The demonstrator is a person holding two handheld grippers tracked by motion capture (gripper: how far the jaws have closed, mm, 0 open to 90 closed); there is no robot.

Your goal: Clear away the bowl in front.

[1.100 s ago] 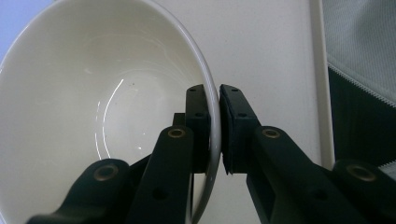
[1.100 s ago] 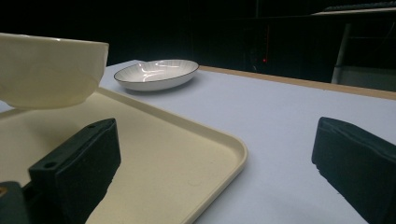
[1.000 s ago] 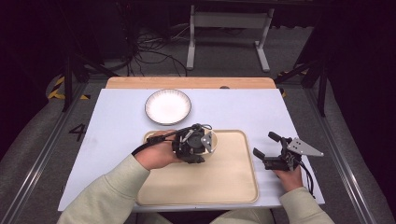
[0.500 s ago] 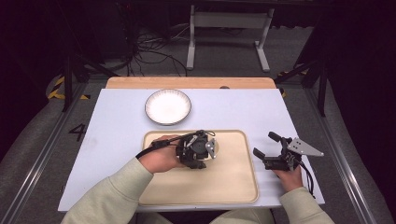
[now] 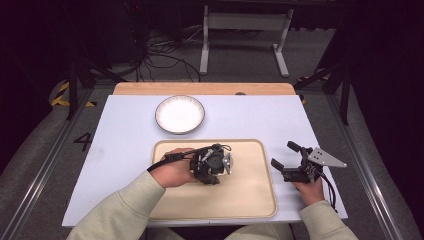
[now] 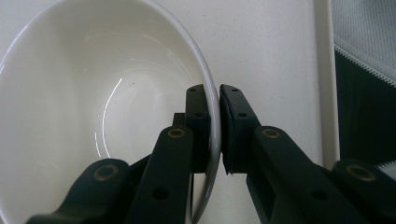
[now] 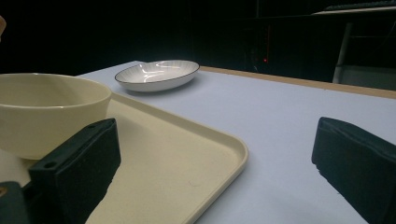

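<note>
Bowl (image 6: 93, 116) rim pinched in left hand-held gripper (image 6: 218, 100) over tray (image 5: 250, 200); plate (image 5: 180, 114) well apart.

Bench (image 5: 125, 150): pale lavender-white top with a bare wooden strip (image 5: 200, 88) along its far edge. Cream tray (image 5: 250, 195): rounded corners, raised rim, lying flat on the bench at its near middle; the right hand-held gripper (image 5: 287, 162) rests on the bench just beside the tray's right rim. White ribbed plate (image 5: 180, 114): dark-edged, lying on the bench just beyond the tray's far left corner, apart from it.
</note>
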